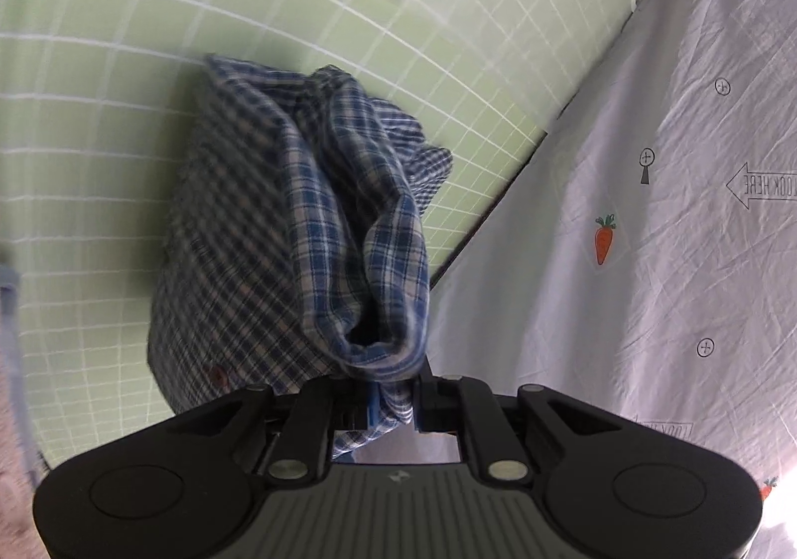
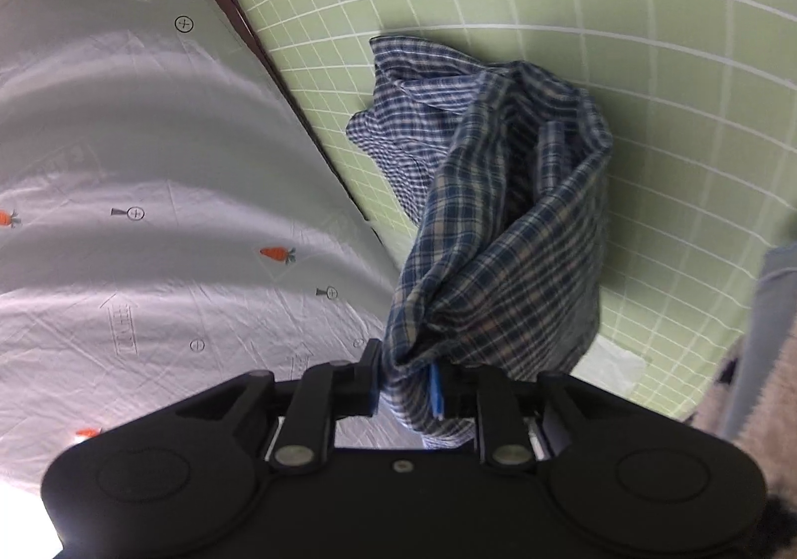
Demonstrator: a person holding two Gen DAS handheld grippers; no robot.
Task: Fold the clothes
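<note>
Cloth fills both our views: a blue checked shirt (image 1: 299, 230) hangs bunched over the green grid mat (image 1: 99, 61). Our left gripper (image 1: 391, 402) has its jaws nearly closed, pinching a fold of it. Right of the mat lies a white sheet (image 1: 647, 260) printed with carrots. Our right gripper (image 2: 406, 392) likewise clamps another bunched fold of the shirt (image 2: 498, 235), jaws narrow.

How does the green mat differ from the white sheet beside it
The green mat carries a white grid; the white sheet has carrots, arrows and small symbols. The mat looks smooth and flat, the sheet creased. The plaid shirt hangs over the mat, not the sheet. Both are pale and lie side by side.
</note>
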